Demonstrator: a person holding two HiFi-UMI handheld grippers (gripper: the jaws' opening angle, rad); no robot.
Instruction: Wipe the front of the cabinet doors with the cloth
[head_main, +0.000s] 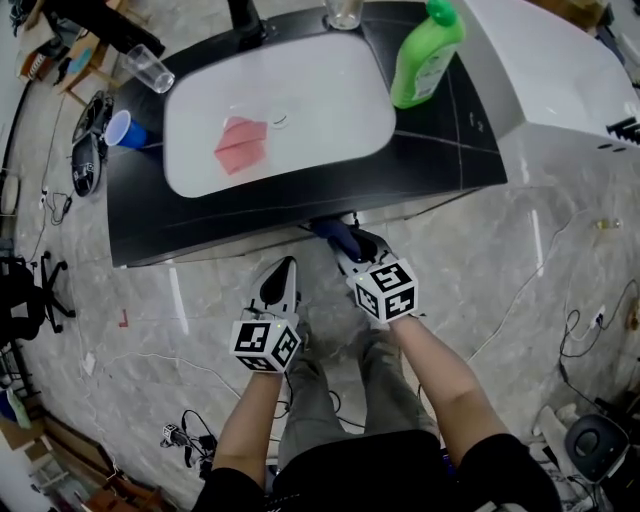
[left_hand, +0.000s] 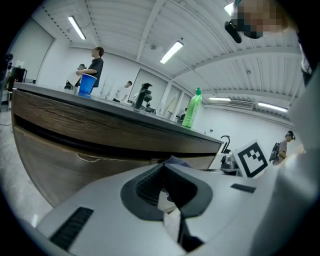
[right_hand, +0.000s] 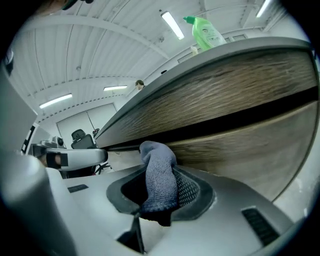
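Observation:
The wood-grain cabinet doors (right_hand: 250, 150) run under the black counter (head_main: 440, 150); the head view hides them beneath the counter's edge. My right gripper (head_main: 352, 246) is shut on a dark blue cloth (right_hand: 159, 180), whose bunched top touches or nearly touches the door just below the dark gap under the counter. In the head view the cloth (head_main: 336, 234) shows at the counter's front edge. My left gripper (head_main: 284, 268) hangs a little lower left, back from the doors (left_hand: 60, 165), shut with nothing between its jaws. The cloth's tip (left_hand: 176, 160) peeks over it.
On the counter are a white sink (head_main: 330, 110) with a pink rag (head_main: 240, 146) in it, a green bottle (head_main: 428, 52), a clear glass (head_main: 150, 68) and a blue cup (head_main: 126, 130). A white appliance (head_main: 560, 70) stands at the right. Cables lie on the marble floor (head_main: 560, 290). People stand far behind.

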